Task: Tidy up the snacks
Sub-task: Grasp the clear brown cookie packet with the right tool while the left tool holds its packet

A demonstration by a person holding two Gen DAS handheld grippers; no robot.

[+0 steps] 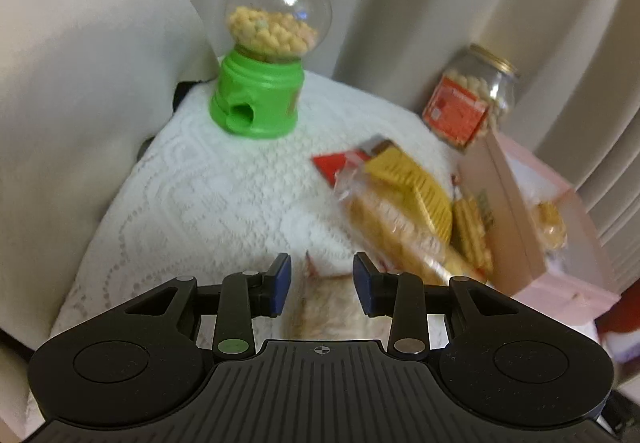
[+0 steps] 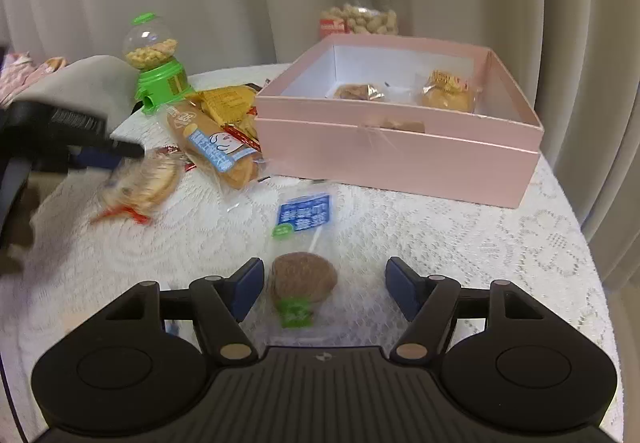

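My left gripper (image 1: 322, 281) is shut on a pale wrapped pastry (image 1: 320, 311), blurred between its blue pads. In the right wrist view this pastry (image 2: 140, 183) hangs just above the cloth at the left, below the left gripper's fingers (image 2: 100, 157). My right gripper (image 2: 326, 285) is open, low over the table. A round brown cookie (image 2: 302, 279) in a clear wrapper with a blue label lies between its pads, touching neither. A pink box (image 2: 400, 159) stands beyond, with a few wrapped snacks inside. A pile of snack packets (image 2: 220, 131) lies left of the box.
A green candy dispenser (image 2: 156, 59) and a jar of peanuts (image 2: 362, 9) stand at the back, before a curtain. A white lace cloth (image 2: 460, 243) covers the round table. A grey cushion (image 1: 80, 83) rises at the table's left side.
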